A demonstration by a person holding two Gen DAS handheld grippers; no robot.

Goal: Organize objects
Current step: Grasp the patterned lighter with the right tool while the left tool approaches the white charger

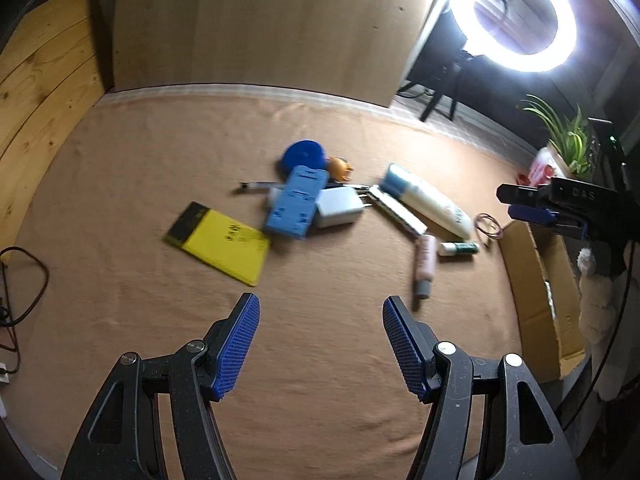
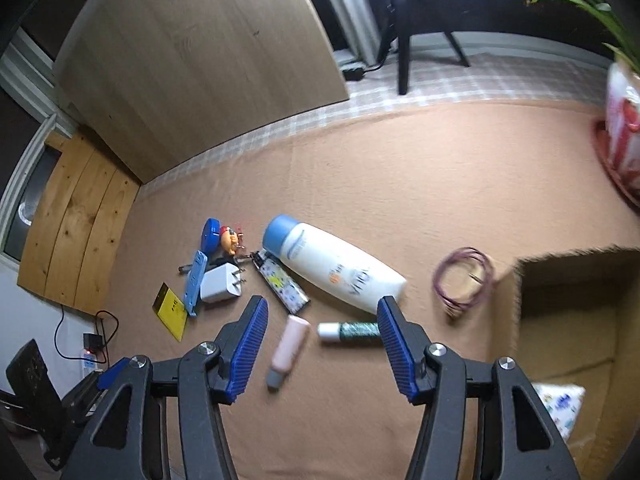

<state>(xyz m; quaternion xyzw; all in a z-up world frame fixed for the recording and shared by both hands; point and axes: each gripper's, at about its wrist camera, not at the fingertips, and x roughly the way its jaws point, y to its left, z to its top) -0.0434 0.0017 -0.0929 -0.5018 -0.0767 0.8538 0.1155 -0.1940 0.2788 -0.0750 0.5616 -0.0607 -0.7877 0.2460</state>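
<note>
Clutter sits mid-frame in the left wrist view on the tan cloth [image 1: 120,240]: yellow pad [image 1: 220,242], light blue plastic block [image 1: 296,208], white charger [image 1: 338,208] and a white bottle with a blue cap [image 1: 428,204]. Left gripper [image 1: 320,312] hangs wide open, nothing in it.

Right wrist view: right gripper [image 2: 322,312] gapes empty too, with a pink tube [image 2: 290,346] and a green tube [image 2: 352,331] lying between its fingers lower centre, cardboard box [image 2: 508,300] at right.

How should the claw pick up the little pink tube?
Grab the pink tube across its narrow middle, coming down from above. It lies flat on the cloth with free space on both long sides, so the open right claw probably fits around it.
</note>
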